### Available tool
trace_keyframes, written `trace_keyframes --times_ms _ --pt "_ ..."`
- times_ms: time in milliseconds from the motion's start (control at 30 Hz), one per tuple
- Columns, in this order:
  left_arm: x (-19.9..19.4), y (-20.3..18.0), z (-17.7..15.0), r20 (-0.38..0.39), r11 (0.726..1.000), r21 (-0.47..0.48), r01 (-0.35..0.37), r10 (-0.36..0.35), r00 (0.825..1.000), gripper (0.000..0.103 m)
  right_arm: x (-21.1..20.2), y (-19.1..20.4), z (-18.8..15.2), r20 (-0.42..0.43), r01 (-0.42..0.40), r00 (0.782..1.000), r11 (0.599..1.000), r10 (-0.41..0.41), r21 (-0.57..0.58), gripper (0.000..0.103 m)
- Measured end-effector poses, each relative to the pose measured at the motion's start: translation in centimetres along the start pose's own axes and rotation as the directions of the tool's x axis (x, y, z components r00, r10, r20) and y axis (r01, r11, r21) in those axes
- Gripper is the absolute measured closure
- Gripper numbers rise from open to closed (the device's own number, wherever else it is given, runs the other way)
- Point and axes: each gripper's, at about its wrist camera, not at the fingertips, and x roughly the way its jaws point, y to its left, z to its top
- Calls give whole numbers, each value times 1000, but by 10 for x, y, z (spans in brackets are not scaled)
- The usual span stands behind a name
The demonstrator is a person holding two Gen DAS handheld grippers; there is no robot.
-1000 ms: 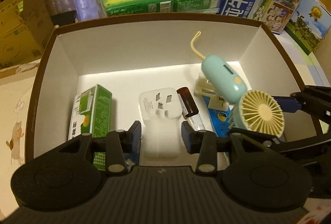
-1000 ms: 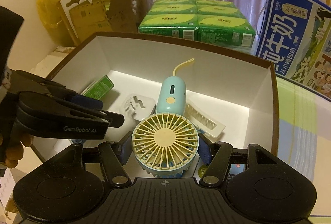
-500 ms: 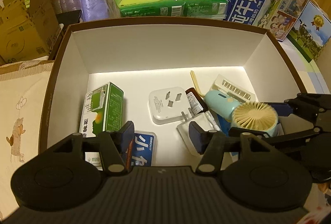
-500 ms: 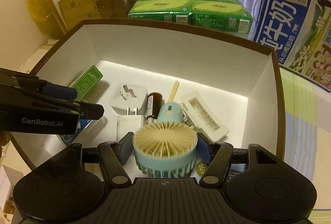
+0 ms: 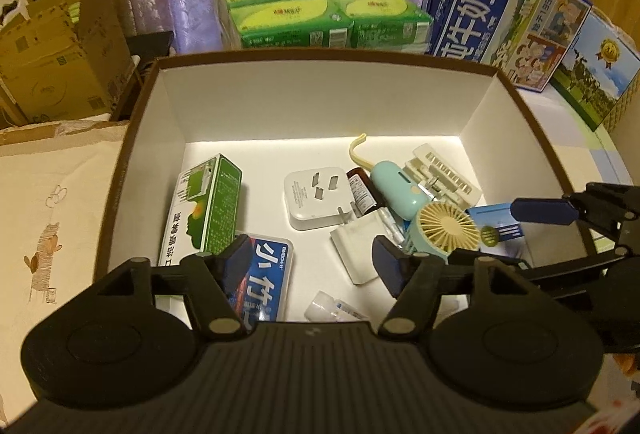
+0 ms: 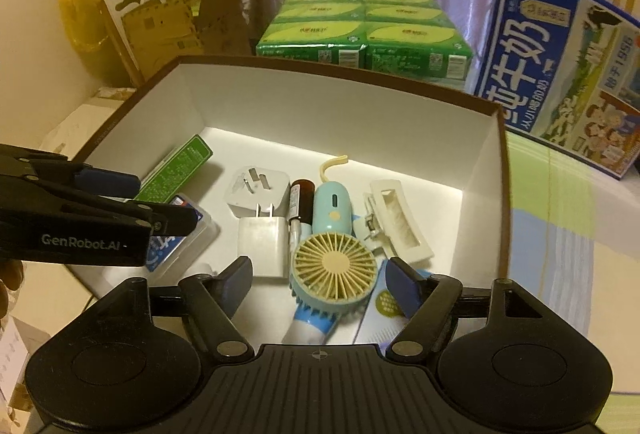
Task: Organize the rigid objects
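Note:
A brown-rimmed white box holds the objects. A teal and cream hand fan lies in it beside a white plug adapter, a brown vial, a cream clip, a white charger and a green carton. My right gripper is open, its fingers either side of the fan's head and apart from it. My left gripper is open and empty above a blue-labelled case.
Green tissue packs and a blue milk carton box stand behind the box. Cardboard boxes sit at the left. A cream cloth with drawings lies left of the box. A blue and white tube lies under the fan.
My right gripper lowered the fan into the box and opened, so the fan now lies free. My left gripper let go of the white charger, opened wide and drew back.

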Motion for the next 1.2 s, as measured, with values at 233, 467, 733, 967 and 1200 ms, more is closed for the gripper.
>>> trace_keyframes --times_ms 233,467,733,967,1200 --pt "-44 -18 -17 73 1000 -10 -18 19 997 36 -48 -9 -21 51 -4 999 999 1 43 32" --pt "-88 -49 -44 143 1000 6 -22 21 989 33 -101 -25 -53 91 6 996 995 -15 97 32" --pt "-128 -101 -82 161 1000 21 -20 16 987 34 -160 -50 -98 120 -11 993 986 -9 164 32" --pt "-153 -151 -113 161 999 49 8 -16 987 34 -205 -73 -136 112 3 993 978 -27 206 32" --pt "-168 -202 -142 145 995 78 60 -71 987 34 -244 -92 -179 94 32 994 975 -54 220 32"
